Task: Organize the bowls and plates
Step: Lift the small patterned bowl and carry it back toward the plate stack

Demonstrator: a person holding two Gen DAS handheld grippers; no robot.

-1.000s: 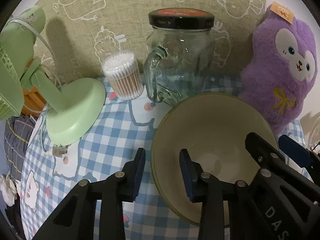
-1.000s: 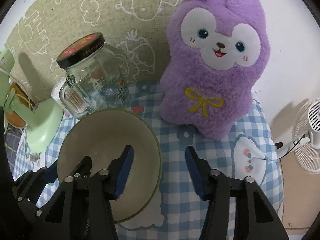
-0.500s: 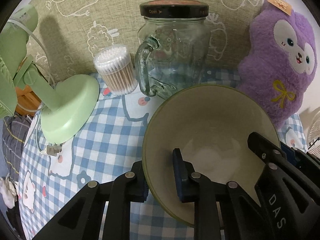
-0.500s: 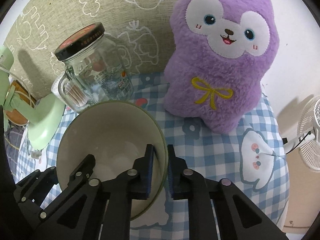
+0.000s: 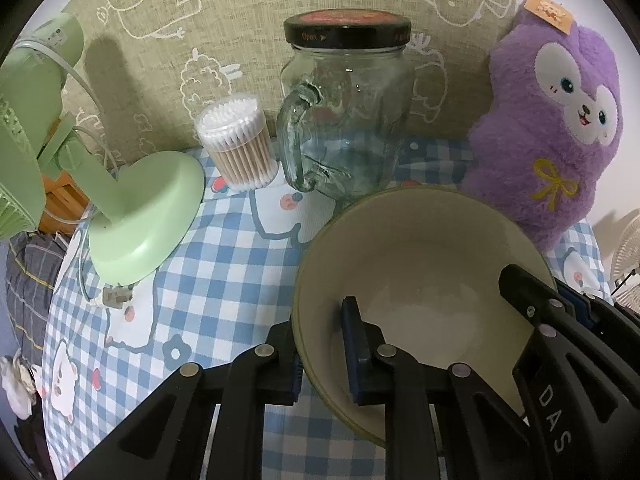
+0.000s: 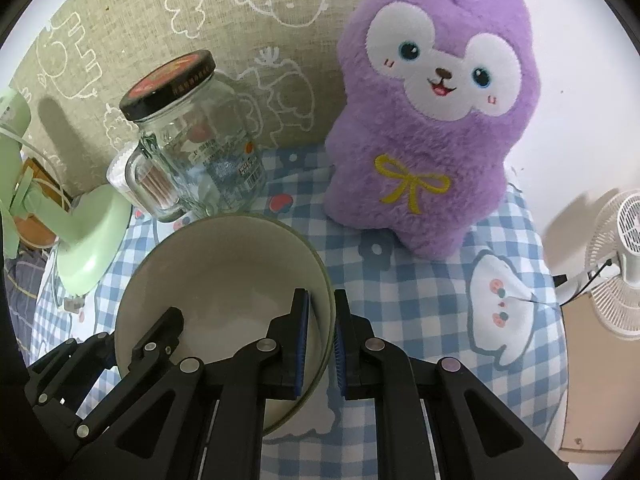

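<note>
bowl (image 5: pixel 420 264) | stiff, glazed, slippery, breakable | left gripper (image 5: pixel 320 352) clamped on rim at 9 o'clock | right gripper (image 6: pixel 320 344) clamped at 3 o'clock | rim holds suit it

Home: plush toy (image 6: pixel 428 120), cartoon gingham tablecloth (image 6: pixel 432 292)

Glass jar (image 5: pixel 348 120) and plush toy (image 6: pixel 432 120) close behind bowl (image 5: pixel 420 264)

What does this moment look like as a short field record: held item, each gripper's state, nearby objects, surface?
held item: beige bowl, empty
left gripper: shut on the bowl's rim, one pad inside, one outside
right gripper: shut on the opposite rim, same way
nearby objects: lidded glass mug jar, cotton swab tub, purple plush toy, green desk fan
surface: blue checked tablecloth
</note>
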